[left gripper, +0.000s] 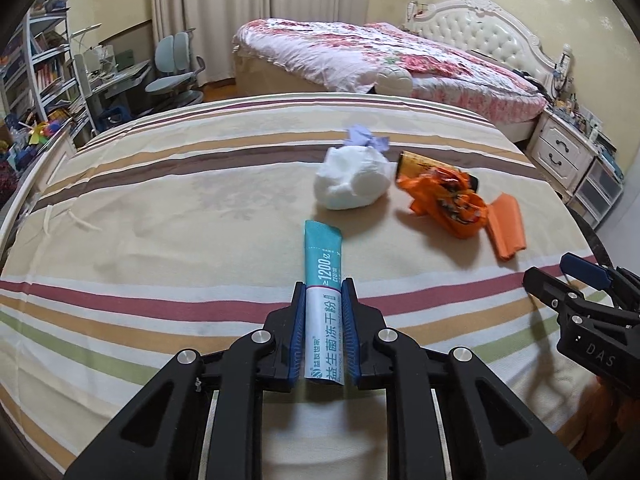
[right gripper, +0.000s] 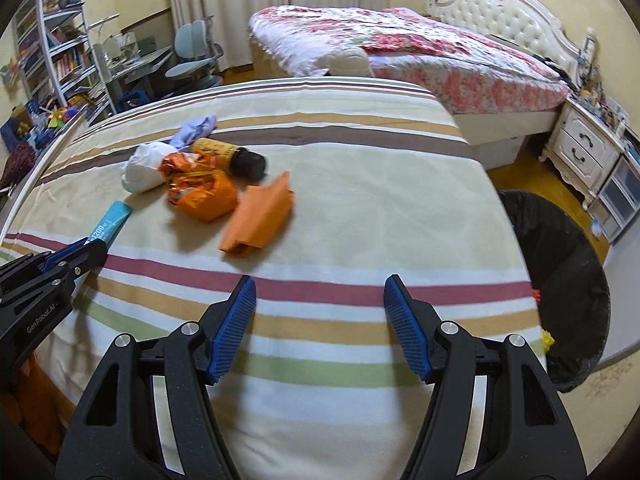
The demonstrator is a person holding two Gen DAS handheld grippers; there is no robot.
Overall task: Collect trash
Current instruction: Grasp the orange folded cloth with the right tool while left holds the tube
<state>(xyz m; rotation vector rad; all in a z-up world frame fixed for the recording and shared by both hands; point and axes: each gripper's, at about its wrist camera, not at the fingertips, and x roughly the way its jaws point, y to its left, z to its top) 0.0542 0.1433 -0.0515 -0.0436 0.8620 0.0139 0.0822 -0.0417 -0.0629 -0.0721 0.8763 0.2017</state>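
On a striped bed point(right gripper: 360, 200), a heap of litter lay toward the far left: a white crumpled wad point(left gripper: 352, 180), a lilac scrap point(left gripper: 366, 138) behind it, a crushed orange wrapper point(right gripper: 200, 192), a yellow tube with a dark cap point(right gripper: 230, 156) and a folded orange packet point(right gripper: 258, 220) nearest the open middle. The left hand-held gripper point(left gripper: 323, 284) pointed steeply down over the near stripes, its blue pads clamped on a teal-and-white sachet point(left gripper: 322, 280) whose teal end jutted forward toward the wad. The right hand-held gripper point(right gripper: 320, 292) tilted down beside it, jaws standing apart with nothing between them, above bare sheet. A black-lined bin point(right gripper: 560, 280) stood on the floor just off the bed's right edge. Beyond the far edge stood a second, floral-covered bed point(left gripper: 380, 56), a white nightstand point(right gripper: 584, 152), a desk chair point(left gripper: 176, 68) and bookshelves point(right gripper: 52, 40).
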